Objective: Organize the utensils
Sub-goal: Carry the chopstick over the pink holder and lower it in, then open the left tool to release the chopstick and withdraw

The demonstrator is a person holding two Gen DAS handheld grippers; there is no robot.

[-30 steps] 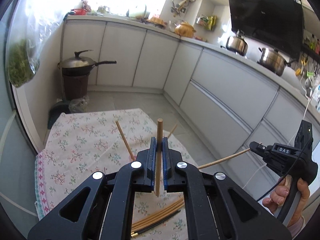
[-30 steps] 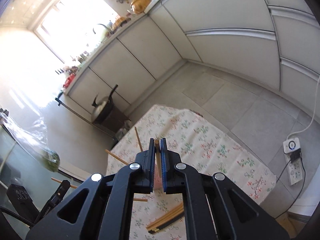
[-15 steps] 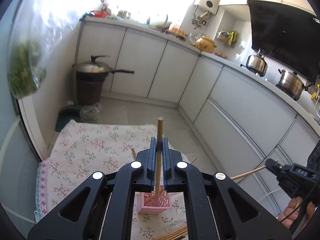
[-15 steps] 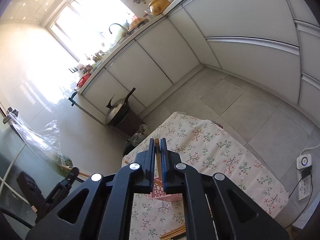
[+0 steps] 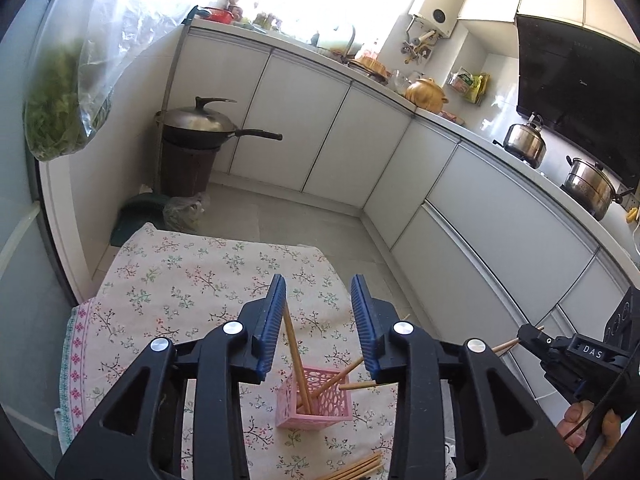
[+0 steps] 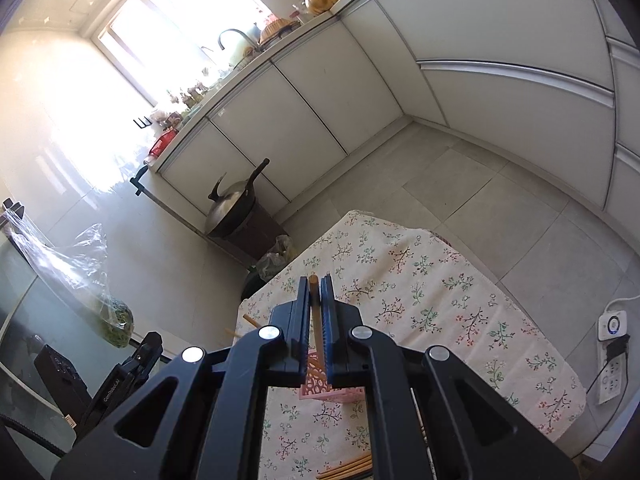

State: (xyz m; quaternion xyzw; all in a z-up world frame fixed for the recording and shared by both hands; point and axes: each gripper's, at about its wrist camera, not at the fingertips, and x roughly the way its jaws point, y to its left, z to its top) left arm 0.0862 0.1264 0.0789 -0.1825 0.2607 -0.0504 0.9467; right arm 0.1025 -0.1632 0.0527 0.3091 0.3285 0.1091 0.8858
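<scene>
Behind the right gripper, pink holder mostly hidden.

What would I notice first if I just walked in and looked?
Probably the little pink basket on the flowery tablecloth, with wooden chopsticks sticking out of it. Right above it the left gripper is opening its jaws around one chopstick that now leans in the basket. The right gripper pinches another chopstick.
</scene>
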